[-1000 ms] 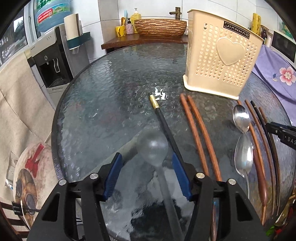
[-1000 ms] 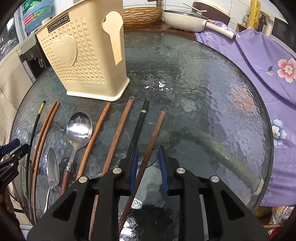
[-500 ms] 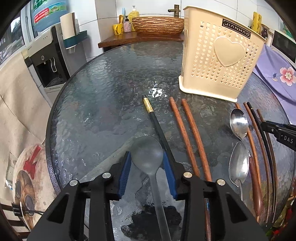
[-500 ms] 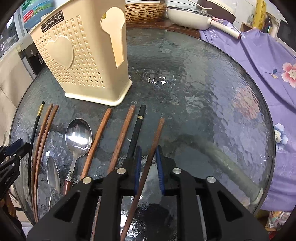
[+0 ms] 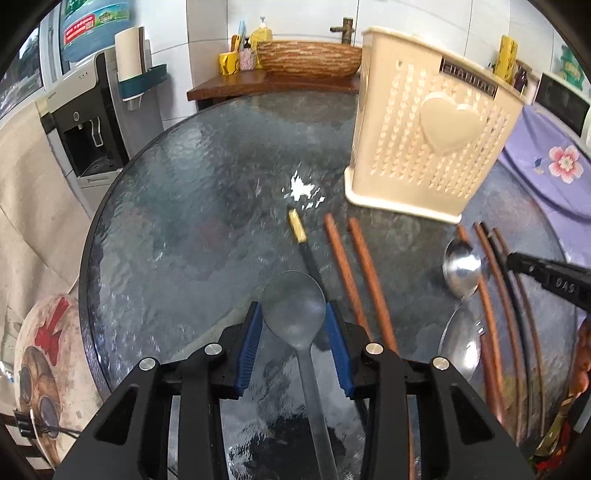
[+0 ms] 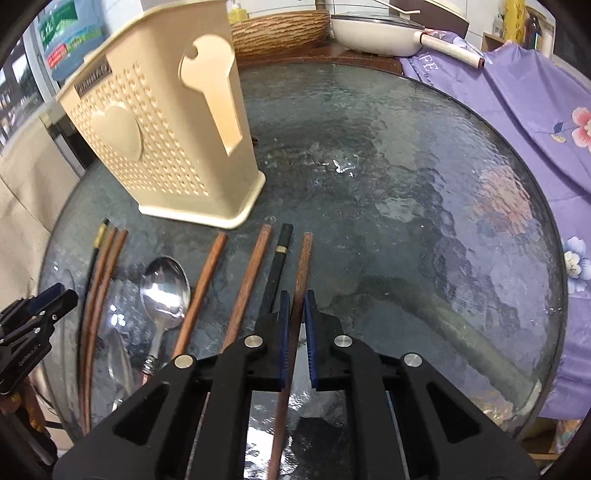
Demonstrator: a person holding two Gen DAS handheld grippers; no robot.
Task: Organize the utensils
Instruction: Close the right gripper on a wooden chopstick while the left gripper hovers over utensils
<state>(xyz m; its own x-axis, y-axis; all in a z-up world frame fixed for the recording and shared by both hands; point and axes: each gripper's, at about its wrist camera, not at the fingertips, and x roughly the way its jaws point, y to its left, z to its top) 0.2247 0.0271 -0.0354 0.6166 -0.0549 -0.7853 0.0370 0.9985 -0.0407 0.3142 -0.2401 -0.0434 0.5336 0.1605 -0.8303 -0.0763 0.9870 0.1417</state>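
On the round glass table (image 5: 192,221), my left gripper (image 5: 292,310) is shut on the bowl of a translucent grey spoon (image 5: 291,291), its blue pads against both sides. A gold-tipped black chopstick (image 5: 297,230) and two brown chopsticks (image 5: 354,266) lie just right of it, then two metal spoons (image 5: 461,266). In the right wrist view my right gripper (image 6: 296,299) is shut on the rightmost brown chopstick (image 6: 304,258), beside a black chopstick (image 6: 280,254). The cream perforated utensil holder (image 6: 159,147) stands upright behind the row.
A purple floral cloth (image 6: 535,110) drapes the table's right side. Behind the table a wooden shelf carries a woven basin (image 5: 308,62) and a white pan (image 6: 376,33). A water dispenser (image 5: 85,122) stands to the left. My left gripper (image 6: 37,317) shows at the right wrist view's left edge.
The left jaws narrowed from wide apart onto the grey spoon's bowl. The right jaws closed onto the brown chopstick, and that gripper moved a little forward along it.
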